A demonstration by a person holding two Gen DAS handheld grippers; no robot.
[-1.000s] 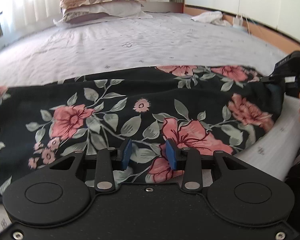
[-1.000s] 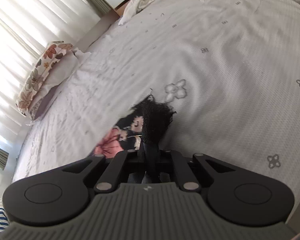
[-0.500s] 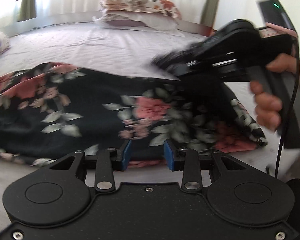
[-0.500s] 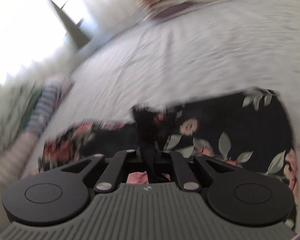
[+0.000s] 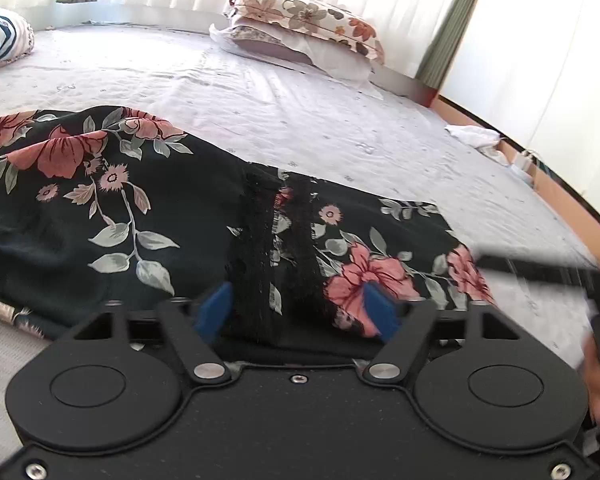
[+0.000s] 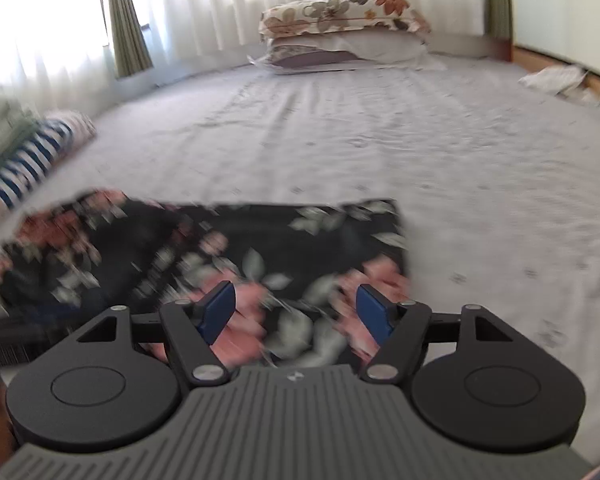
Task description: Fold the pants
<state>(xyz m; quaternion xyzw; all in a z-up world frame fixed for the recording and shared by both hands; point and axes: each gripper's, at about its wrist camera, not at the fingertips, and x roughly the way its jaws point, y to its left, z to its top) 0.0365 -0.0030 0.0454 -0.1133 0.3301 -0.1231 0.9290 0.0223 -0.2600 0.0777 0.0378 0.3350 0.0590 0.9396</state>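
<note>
Both tongs have let go since half a second ago: the right tongs (image 6: 296, 314), then pinched on a dark fold of cloth, now stand with their blue pads wide apart over the pants (image 6: 204, 256), gripping nothing. The left tongs (image 5: 298, 312) are also spread, their pads either side of a black lacy band (image 5: 260, 248) but apparently not touching it. Folded over, the floral pants lie on the bed (image 5: 340, 120) at its near edge, long axis running left to right across both views. Only the left view shows the lace band, sharply; the right view is motion-blurred, yet it shows the garment's square right end. Farther off sit a striped bundle (image 6: 28, 156) at left and stacked pillows (image 6: 340, 36) by the curtains (image 6: 220, 0).
</note>
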